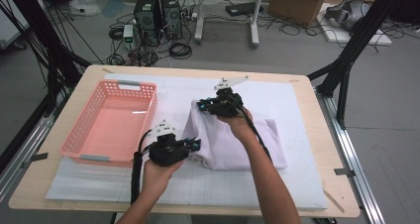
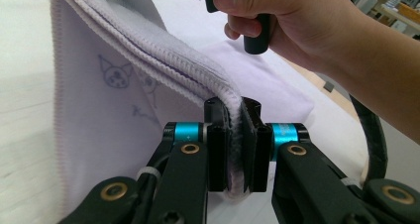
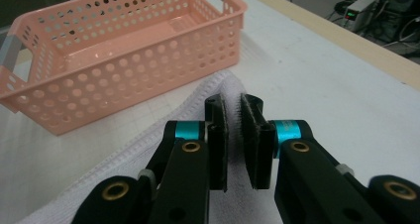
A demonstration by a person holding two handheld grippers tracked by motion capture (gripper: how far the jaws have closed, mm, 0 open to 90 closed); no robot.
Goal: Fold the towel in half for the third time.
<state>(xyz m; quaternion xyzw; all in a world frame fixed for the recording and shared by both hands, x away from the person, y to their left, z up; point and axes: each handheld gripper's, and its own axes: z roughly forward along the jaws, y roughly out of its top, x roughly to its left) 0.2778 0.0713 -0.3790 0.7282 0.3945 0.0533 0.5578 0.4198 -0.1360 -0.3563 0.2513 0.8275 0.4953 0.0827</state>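
The work in hand is folding a pale lilac towel (image 1: 233, 142) that lies on the white mat (image 1: 297, 105) covering the worktop (image 1: 94, 73), just to the right of the pink basket (image 1: 79, 135). The towel's left edge is lifted off the mat, standing up beside the basket, while the rest rests flat and already doubled, farther from the basket.

The left hand-held gripper (image 2: 236, 149) is clamped on the towel's hemmed edge, with the thick terry fold squeezed between its pads at the near corner. The right hand-held gripper (image 3: 235, 135) sits at the far corner of the same raised edge, the corner nearest the basket's far end; its jaws stand close together with cloth between them, and it appears to be pinching the towel, though a narrow gap shows between the pads.

The towel looks light, soft and thoroughly limp. It will sag between the two holds and drape wherever it is unsupported, so it likely needs both corners carried level and kept taut to fold cleanly. The looped pile should give good friction against the pads, making slipping unlikely. The stitched hem is the firmest part, and the corners along it seem the best places to hold. Nothing about it is fragile. A faint cartoon print (image 2: 116, 75) marks one face.
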